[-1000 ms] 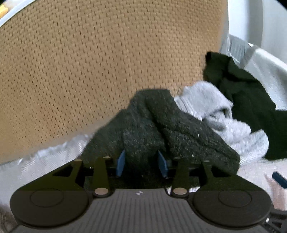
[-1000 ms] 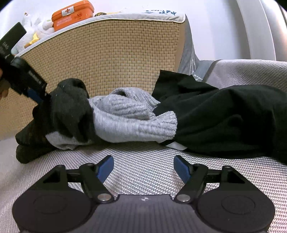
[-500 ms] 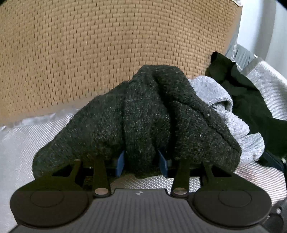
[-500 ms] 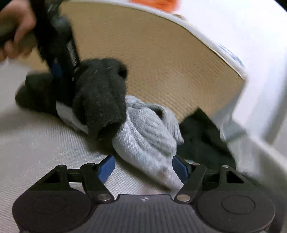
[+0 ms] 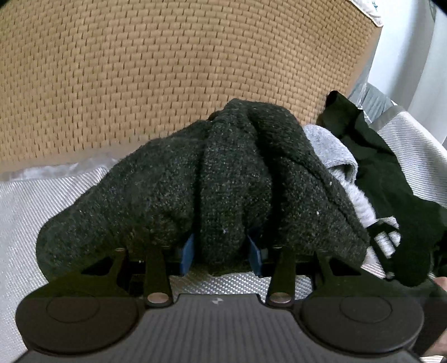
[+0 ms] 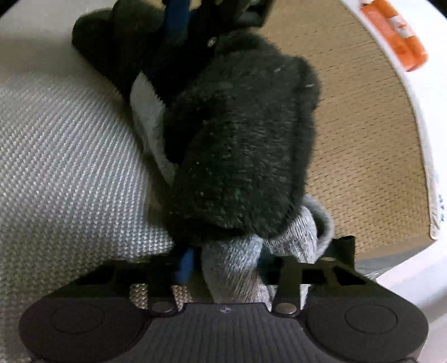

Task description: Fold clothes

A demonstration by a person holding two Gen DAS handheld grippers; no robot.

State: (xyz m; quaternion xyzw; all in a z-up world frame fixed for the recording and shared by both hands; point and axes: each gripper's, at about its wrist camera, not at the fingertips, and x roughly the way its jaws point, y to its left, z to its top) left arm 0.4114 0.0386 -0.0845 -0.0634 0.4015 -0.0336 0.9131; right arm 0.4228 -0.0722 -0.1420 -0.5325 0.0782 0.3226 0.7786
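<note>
A dark charcoal knit garment [image 5: 223, 181] is bunched up on the grey woven surface, and my left gripper [image 5: 220, 251] is shut on a fold of it. A light grey knit garment [image 5: 335, 150] lies under and beside it. In the right wrist view the dark knit [image 6: 237, 145] lies over the grey knit [image 6: 232, 268]. My right gripper [image 6: 226, 265] is closing its jaws, with the end of the grey knit pinched between the blue pads. The left gripper's blue finger [image 6: 178, 16] shows at the top of that view.
A tan woven panel [image 5: 167, 69] stands close behind the clothes. A black garment [image 5: 391, 181] lies to the right of them. An orange first-aid box [image 6: 396, 30] sits on top of the panel. Grey woven fabric [image 6: 69, 153] covers the surface.
My right gripper rolled, swept in to the clothes pile and narrowed its jaws around the grey knit. My left gripper kept its grip on the dark knit and sank a little.
</note>
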